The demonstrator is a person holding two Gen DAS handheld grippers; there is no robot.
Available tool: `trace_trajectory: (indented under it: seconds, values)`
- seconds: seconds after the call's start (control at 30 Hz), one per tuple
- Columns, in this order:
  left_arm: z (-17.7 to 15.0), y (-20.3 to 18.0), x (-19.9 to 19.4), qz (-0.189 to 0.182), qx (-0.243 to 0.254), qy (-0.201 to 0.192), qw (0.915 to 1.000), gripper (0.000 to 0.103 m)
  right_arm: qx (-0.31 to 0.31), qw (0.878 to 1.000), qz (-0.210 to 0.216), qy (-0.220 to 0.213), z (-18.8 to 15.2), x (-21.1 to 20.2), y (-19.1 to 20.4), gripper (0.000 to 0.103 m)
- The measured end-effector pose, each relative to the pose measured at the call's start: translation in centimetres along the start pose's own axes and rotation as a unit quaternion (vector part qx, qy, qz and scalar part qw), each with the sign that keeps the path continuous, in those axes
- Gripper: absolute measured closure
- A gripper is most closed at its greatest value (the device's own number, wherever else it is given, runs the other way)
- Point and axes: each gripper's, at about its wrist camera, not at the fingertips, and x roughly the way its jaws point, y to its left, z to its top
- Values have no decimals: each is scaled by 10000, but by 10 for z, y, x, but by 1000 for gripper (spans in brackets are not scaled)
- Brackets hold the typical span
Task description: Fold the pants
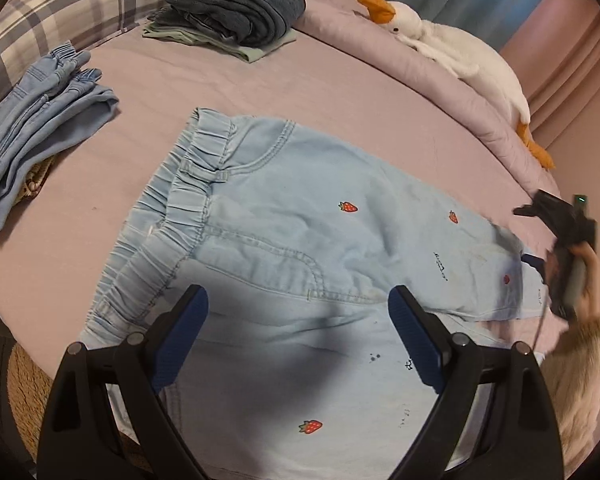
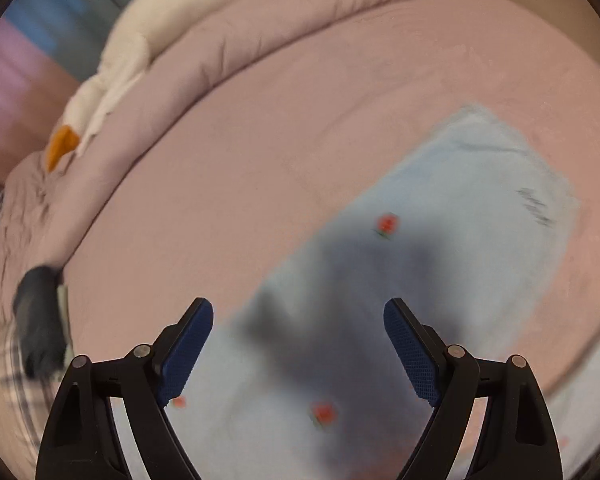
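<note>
The pale blue denim pants with small red strawberry patches (image 1: 300,232) lie spread flat on the mauve bedsheet (image 1: 148,92), elastic waistband toward the pillows and legs running toward the bed's edge. The left gripper (image 1: 298,336) hovers over the hip with jaws wide and empty, and the right gripper (image 2: 298,350), equally wide and empty, hovers above a leg. To fold cleanly, I would pinch waistband and hem on one side together and carry that leg squarely over the other, keeping the seams aligned.

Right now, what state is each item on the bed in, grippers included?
Light blue strawberry-print denim pants: spread flat, unfolded.
Dark blue-grey clothes stack: folded, piled.
Light blue jeans pile: folded, stacked.
White plush goose: lying along the rolled duvet.
Left gripper: open, holding nothing.
Right gripper: open, holding nothing.
</note>
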Motion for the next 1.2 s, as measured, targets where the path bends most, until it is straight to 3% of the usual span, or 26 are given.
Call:
trace_trajectory:
  seconds: [0.17,0.23,0.27,0.3,0.37,0.47,0.53,0.57,0.67,0.73,0.8,1.0,1.07,1.13,1.2]
  values:
    - [0,4,5,27,-46,72,10000,11,397,9967,-674,218,15,51,-3,26]
    - [1,8,8,54,-153,126,9998,11,129,9951,-972,-97,13,49,4,50]
    - [1,8,9,21,-191,123,9997,11,-94,9917,-1262,-241,10,47,8,81]
    - [1,9,9,-28,-239,125,9996,11,-316,9883,-1418,-459,5,43,7,90]
    - [1,9,6,-105,-265,106,9995,11,-179,9930,-1048,-513,-1,37,-6,98]
    - [4,1,0,-247,-204,-8,9995,11,135,9970,-171,-745,-21,-5,-36,98]
    - [8,-9,-4,-599,-67,-106,9981,11,7,9939,264,-1073,-42,-42,-48,98]
    - [11,-17,-4,-889,-14,-92,9960,11,-25,9924,391,-1168,-48,-50,-47,98]
    - [24,-34,5,-1152,-80,46,9933,11,-216,9869,781,-1393,-82,-83,-66,98]
    - [35,-49,17,-1118,-43,96,9937,11,-85,9858,993,-1348,-104,-88,-86,98]
    - [44,-61,30,-857,-23,206,9961,11,130,9860,1104,-1243,-115,-85,-102,98]
    - [60,-98,63,-575,440,205,9972,12,501,9897,1016,-875,-125,-55,-117,98]
    - [67,-101,88,-338,437,527,9971,14,449,9908,1015,-774,-128,-49,-117,98]
    - [72,-93,112,-187,141,876,9959,29,441,9910,1018,-751,-122,-45,-112,98]
    - [77,-77,126,-362,-201,1013,9940,63,438,9904,1054,-781,-120,-45,-109,98]
